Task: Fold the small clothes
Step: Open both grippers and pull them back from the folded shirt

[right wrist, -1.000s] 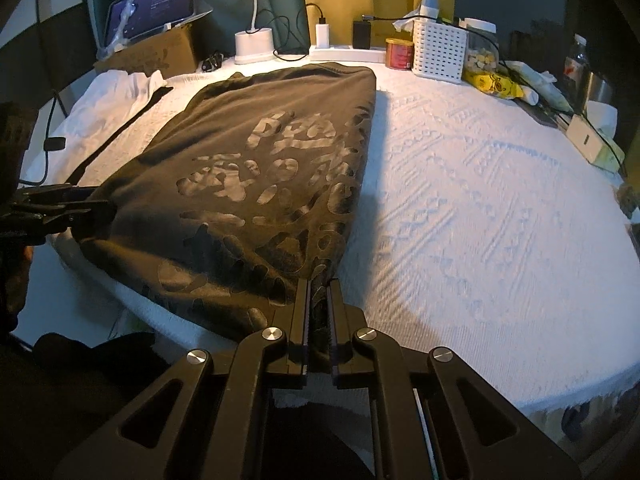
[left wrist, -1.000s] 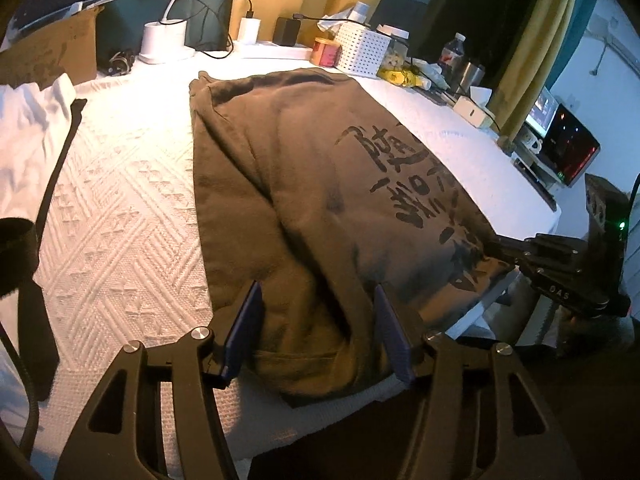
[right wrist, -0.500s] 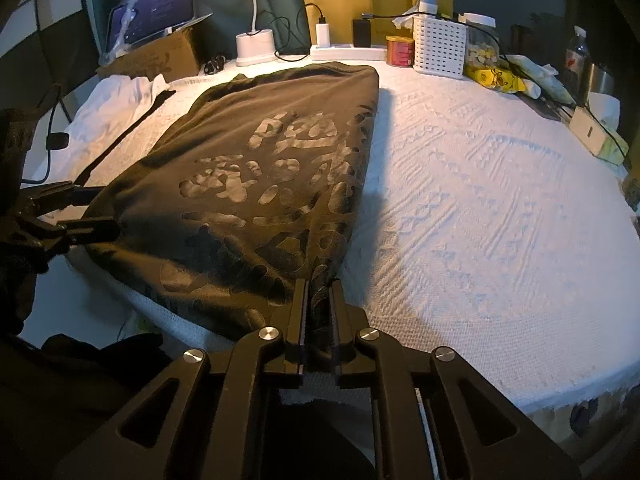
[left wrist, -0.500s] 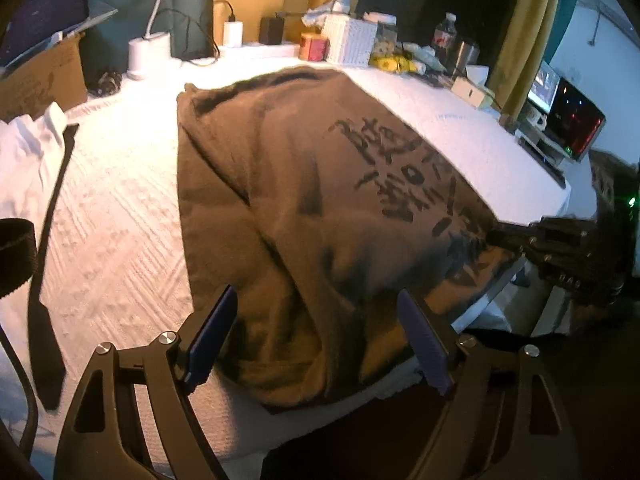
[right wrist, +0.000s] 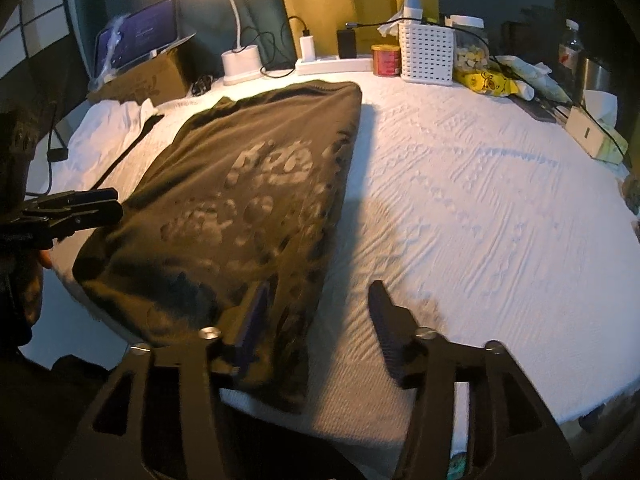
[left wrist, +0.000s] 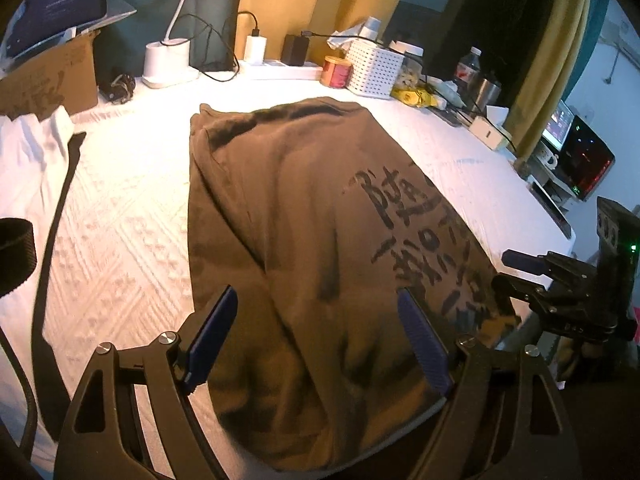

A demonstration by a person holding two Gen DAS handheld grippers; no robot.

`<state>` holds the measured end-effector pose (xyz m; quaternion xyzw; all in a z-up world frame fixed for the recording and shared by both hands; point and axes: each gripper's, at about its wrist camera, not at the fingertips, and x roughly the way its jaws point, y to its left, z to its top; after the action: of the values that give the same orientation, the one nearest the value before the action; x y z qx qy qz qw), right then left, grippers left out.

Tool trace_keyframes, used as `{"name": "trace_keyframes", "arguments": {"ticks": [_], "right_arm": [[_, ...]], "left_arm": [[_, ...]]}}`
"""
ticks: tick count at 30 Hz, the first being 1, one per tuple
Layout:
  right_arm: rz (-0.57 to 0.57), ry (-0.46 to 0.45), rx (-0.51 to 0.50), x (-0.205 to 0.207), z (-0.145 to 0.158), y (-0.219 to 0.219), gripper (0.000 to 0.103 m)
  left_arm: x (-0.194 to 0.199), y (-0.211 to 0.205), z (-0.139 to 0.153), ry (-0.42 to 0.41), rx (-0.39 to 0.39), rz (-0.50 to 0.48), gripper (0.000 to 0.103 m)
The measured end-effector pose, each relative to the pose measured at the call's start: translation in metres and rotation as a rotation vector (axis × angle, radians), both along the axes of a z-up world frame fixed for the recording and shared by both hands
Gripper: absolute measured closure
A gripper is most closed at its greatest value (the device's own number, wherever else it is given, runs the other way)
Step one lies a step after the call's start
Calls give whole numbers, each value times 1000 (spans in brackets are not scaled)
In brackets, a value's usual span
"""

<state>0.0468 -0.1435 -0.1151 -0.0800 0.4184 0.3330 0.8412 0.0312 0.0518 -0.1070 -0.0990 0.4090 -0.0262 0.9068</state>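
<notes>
Lying flat, folded olive tee [left wrist: 304, 240] w/ black print; left tool [left wrist: 320, 344] released, right tool [right wrist: 320, 320] just spread, both off it.

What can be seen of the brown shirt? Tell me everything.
The brown shirt is soft knit cloth with black printed characters, folded into a long panel. It lies flat on the white textured cover, its near end at the table edge, its far end toward the clutter at the back. Neither open hand-held gripper presses on it; both hover at its near end.
</notes>
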Motion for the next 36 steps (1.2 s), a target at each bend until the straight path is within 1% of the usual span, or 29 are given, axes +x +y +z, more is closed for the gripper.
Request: {"name": "trace_keyframes", "arguments": {"ticks": [5, 9, 10, 15, 21, 24, 28, 36], "right_arm": [[0, -10, -2, 18, 5, 3, 45], [3, -20, 2, 32, 11, 7, 45], [4, -21, 4, 35, 12, 8, 45], [6, -27, 18, 53, 19, 13, 45], [17, -32, 30, 69, 24, 23, 45], [22, -29, 33, 76, 24, 28, 45], [22, -20, 36, 87, 22, 34, 45], [16, -3, 35, 111, 16, 46, 45]], "left_arm": [[13, 4, 5, -10, -5, 18, 21], [26, 10, 7, -12, -60, 36, 21], [28, 11, 8, -14, -64, 36, 21], [42, 16, 12, -8, -46, 49, 21], [57, 21, 9, 22, -56, 36, 21], [61, 24, 10, 20, -65, 31, 21], [64, 27, 14, -1, -42, 24, 21], [83, 52, 5, 9, -35, 67, 21]]}}
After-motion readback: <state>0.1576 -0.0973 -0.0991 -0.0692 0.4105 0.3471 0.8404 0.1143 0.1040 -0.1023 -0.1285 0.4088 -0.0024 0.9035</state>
